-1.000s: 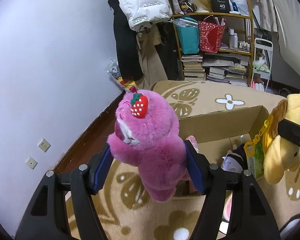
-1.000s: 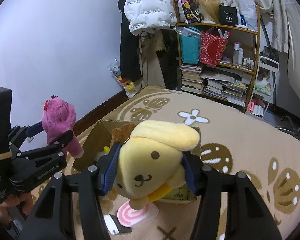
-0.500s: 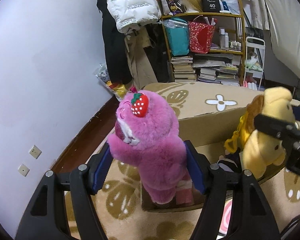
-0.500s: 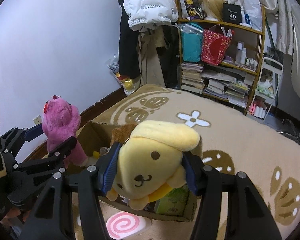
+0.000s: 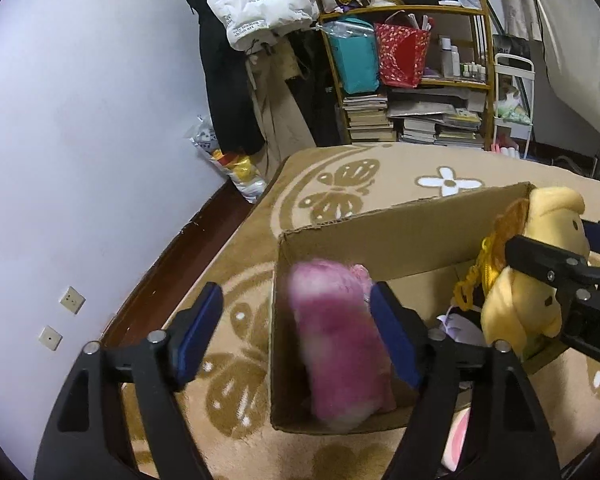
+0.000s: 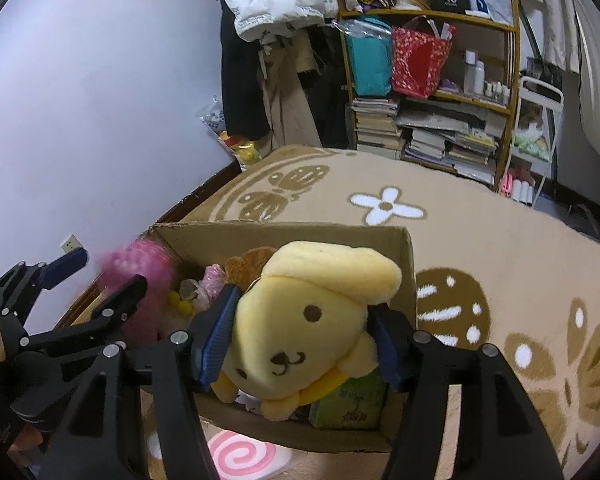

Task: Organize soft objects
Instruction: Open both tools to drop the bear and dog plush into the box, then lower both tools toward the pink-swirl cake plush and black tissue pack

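Observation:
An open cardboard box [image 5: 400, 236] [image 6: 300, 232] stands on the patterned carpet. My left gripper [image 5: 296, 336] [image 6: 106, 270] hangs over the box's left end with its jaws opening. The pink plush bear [image 5: 336, 344] [image 6: 140, 264] is a blur between them, dropping into the box, and the left pad stands apart from it. My right gripper [image 6: 300, 340] [image 5: 560, 244] hovers over the box's right end. Its jaws are opening too, but both pads still touch the yellow dog plush [image 6: 300, 320] [image 5: 520, 312], which stays sharp and upright between them.
Small toys and a green packet [image 6: 352, 400] lie inside the box. A pink swirl cushion [image 6: 244, 456] lies on the carpet in front of it. A crowded bookshelf [image 6: 440, 128] and hanging coats [image 5: 240, 60] stand at the back. The wall [image 5: 80, 140] runs along the left.
Both grippers have sunk closer to the box. The left jaws have widened and the pink bear has slipped down from them. The right jaws have widened a little around the yellow dog.

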A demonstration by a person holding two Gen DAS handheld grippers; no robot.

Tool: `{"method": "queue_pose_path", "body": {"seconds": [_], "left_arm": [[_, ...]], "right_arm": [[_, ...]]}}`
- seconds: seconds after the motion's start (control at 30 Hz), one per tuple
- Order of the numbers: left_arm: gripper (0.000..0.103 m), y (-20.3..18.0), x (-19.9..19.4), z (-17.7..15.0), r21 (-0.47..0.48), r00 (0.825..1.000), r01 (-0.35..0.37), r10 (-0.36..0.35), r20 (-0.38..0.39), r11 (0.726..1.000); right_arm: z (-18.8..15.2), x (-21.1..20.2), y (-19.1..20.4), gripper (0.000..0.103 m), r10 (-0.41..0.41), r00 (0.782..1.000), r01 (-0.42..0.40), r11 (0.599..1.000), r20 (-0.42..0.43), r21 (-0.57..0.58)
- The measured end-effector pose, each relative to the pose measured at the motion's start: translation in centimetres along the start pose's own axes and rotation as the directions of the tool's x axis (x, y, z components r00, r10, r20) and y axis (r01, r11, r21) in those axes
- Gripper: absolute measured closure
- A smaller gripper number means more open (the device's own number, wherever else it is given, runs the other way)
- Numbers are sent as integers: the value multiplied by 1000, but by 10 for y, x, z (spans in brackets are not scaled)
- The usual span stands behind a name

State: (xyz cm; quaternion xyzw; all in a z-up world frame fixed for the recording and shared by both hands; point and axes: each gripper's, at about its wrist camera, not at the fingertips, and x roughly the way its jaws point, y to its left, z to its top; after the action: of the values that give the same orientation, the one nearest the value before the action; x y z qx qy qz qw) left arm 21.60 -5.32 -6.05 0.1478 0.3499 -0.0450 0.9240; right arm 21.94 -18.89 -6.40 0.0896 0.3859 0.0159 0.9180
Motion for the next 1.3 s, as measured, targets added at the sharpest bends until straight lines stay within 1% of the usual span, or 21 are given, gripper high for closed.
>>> {"method": "queue_pose_path", "body": {"seconds": [0.1, 0.13, 0.17, 0.2, 0.23, 0.27, 0.37, 0.4, 0.47, 0.53, 0.63, 0.73, 0.9, 1.07, 1.3], "left_arm": [[21, 3, -3, 0, -11, 1000, -2, 2, 5, 1000], [18, 4, -3, 0, -14, 1000, -6, 6, 4, 1000], [14, 6, -5, 0, -19, 1000, -11, 11, 5, 1000], [13, 8, -5, 0, -22, 1000, -15, 16, 4, 1000], [10, 10, -6, 0, -29, 1000, -18, 18, 1, 999], [7, 11, -7, 1, -33, 1000, -18, 18, -2, 999], [6, 16, -12, 1, -53, 1000, -22, 22, -5, 998], [6, 18, -15, 0, -55, 1000, -23, 23, -7, 998], [6, 19, -20, -1, -51, 1000, -24, 24, -8, 998], [5, 20, -26, -3, -45, 1000, -28, 28, -6, 999], [0, 21, -39, -5, -46, 1000, -27, 28, 8, 999], [0, 22, -53, -7, -50, 999, -27, 28, 25, 998], [0, 24, -72, -11, -52, 999, -25, 27, 34, 998], [0, 28, -90, -19, -68, 999, -15, 17, 31, 998], [0, 34, -104, -37, -111, 1000, 5, -4, 5, 994]], "right_arm": [[0, 1, 0, 33, -15, 1000, 15, 1000, -6, -6], [0, 0, 0, 33, -17, 1000, 17, 1000, -5, -10], [0, -1, 0, 28, -17, 1000, 17, 1000, -4, -10], [0, -3, -1, 24, -13, 1000, 13, 1000, -1, -7], [1, -5, -1, 16, -16, 1000, 16, 1000, 7, -5], [1, -9, -1, 12, -17, 1000, 17, 1000, 19, -1], [3, -21, -1, 11, -8, 999, 8, 1000, 40, -2], [4, -24, 0, 9, -12, 999, 12, 1000, 40, -2], [5, -31, 0, 2, -13, 999, 13, 1000, 43, 1], [4, -38, 0, 0, -16, 998, 16, 1000, 53, 10], [3, -46, 0, 0, -14, 999, 14, 1000, 48, 20], [2, -57, 2, 0, -5, 999, 4, 1000, 47, 25], [-1, -81, 8, 0, 0, 998, -1, 1000, 69, 8], [-5, -99, 11, 0, -5, 996, 5, 1000, 84, -2], [-20, -114, 16, 0, -5, 997, 6, 1000, 73, -15]]}}
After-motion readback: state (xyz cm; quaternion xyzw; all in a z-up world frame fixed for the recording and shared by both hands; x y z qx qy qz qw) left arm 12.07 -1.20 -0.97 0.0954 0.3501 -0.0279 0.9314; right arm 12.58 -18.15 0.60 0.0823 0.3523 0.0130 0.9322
